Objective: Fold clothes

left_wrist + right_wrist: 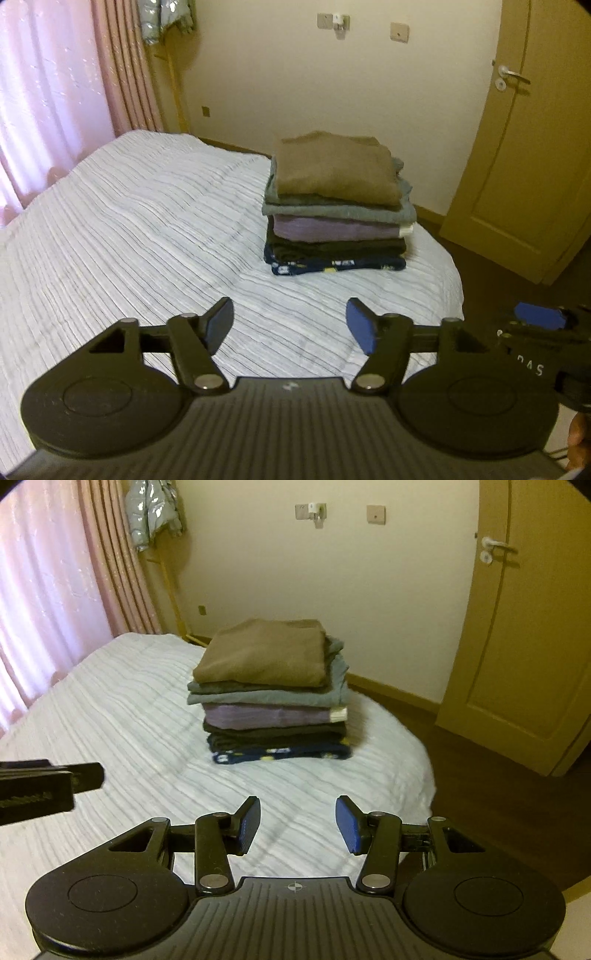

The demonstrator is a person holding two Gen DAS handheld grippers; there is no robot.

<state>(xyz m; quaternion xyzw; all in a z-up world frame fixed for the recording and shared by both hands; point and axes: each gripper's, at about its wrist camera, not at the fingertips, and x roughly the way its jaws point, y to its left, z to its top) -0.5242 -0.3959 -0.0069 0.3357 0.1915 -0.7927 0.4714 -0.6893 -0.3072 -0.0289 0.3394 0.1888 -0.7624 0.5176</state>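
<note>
Both tools, left tool (290, 326) and right tool (298, 823), hovered wide apart and empty over the bed (129, 229). Ahead of them stood the stack of folded clothes (271, 694), seemingly finished, so nothing needed gripping.

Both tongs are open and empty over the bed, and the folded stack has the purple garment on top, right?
Not quite. Both tongs, left and right, are open and empty over the bed, but the folded stack has a brown garment on top; the purple one sits lower down. The right wrist view shows it.
</note>
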